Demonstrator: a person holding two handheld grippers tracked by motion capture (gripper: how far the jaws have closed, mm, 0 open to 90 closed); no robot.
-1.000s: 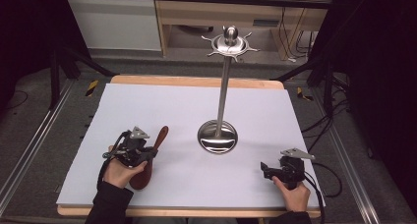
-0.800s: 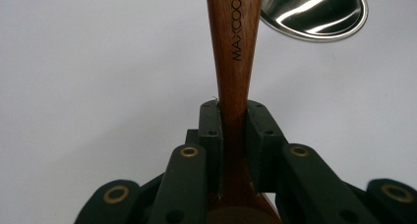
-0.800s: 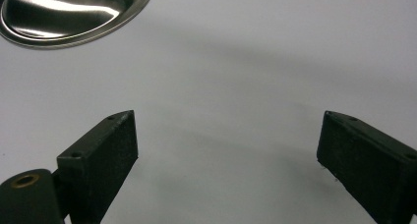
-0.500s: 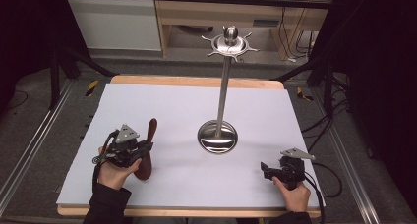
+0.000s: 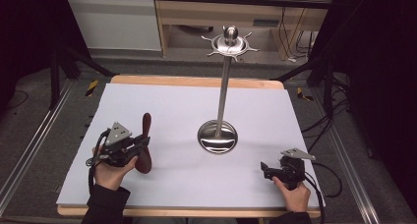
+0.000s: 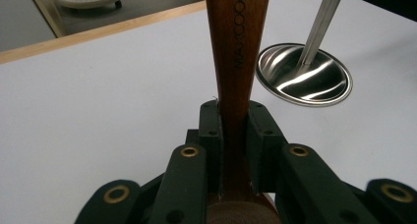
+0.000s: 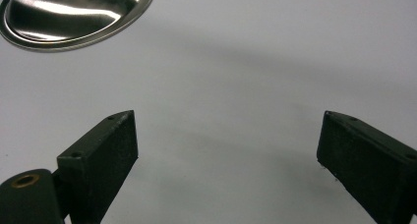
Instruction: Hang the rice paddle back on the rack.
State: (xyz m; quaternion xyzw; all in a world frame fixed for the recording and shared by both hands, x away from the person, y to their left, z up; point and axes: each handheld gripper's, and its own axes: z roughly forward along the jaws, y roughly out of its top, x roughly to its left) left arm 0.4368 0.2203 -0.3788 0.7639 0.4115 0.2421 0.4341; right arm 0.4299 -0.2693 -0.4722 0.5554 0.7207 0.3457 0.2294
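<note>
one wooden spoon (image 5: pixel 144 144); one steel stand (image 5: pixel 219 130), two hand-held grippers, left (image 5: pixel 132 148), right (image 5: pixel 265 170); one white table (image 5: pixel 162 106)

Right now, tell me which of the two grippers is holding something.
The left gripper: its jaws are clamped on the handle of the wooden spoon. The right gripper has its jaws spread wide, with nothing between them but bare white table.

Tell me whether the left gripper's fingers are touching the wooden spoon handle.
Touching. In the left gripper view, the left gripper has both black fingers pressed flat against the sides of the wooden spoon handle, with no gap on either side.
</note>
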